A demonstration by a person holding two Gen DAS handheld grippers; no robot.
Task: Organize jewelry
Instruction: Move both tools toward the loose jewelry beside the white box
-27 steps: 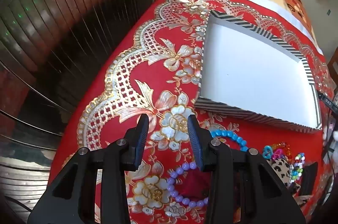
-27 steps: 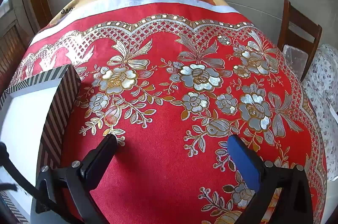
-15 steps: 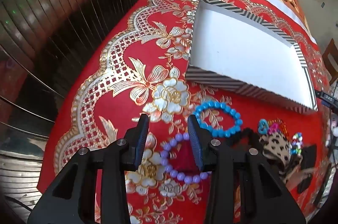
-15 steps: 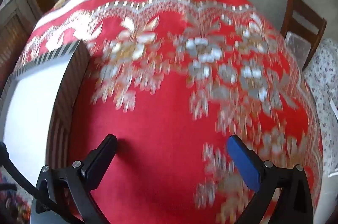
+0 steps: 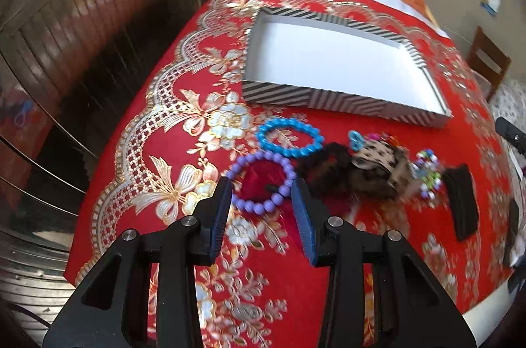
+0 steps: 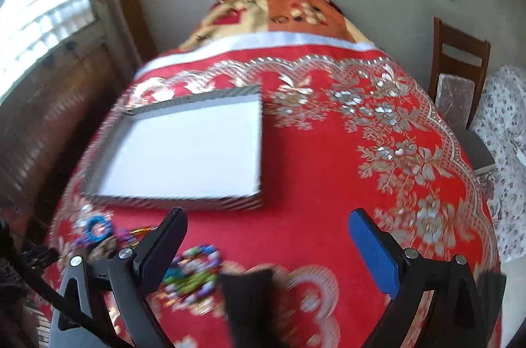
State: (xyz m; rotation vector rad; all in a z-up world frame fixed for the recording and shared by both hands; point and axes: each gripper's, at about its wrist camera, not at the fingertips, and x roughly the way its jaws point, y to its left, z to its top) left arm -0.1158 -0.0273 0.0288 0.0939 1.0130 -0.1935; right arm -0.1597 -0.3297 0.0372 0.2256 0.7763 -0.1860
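Note:
A striped box with a white inside (image 5: 328, 65) lies empty on the red tablecloth; it also shows in the right wrist view (image 6: 184, 150). In front of it lie a blue bead bracelet (image 5: 289, 137), a purple bead bracelet (image 5: 263, 180), a dark scrunchie (image 5: 325, 164), a leopard-print piece (image 5: 378, 160), a multicoloured bead bracelet (image 5: 427, 170) and a black flat piece (image 5: 460, 200). My left gripper (image 5: 261, 200) is open and empty, just short of the purple bracelet. My right gripper (image 6: 266, 236) is wide open and empty above the multicoloured bracelet (image 6: 194, 272) and the black piece (image 6: 250, 292).
The red flowered tablecloth (image 6: 328, 167) covers the table. A wooden chair (image 6: 460, 72) stands at the right edge. A wooden wall panel (image 5: 82, 35) runs along the left side. The table's left edge (image 5: 108, 167) drops off close to the bracelets.
Both grippers have pulled back and up from the table. The jewelry pile and the whole box have come into view. Both grippers stay open.

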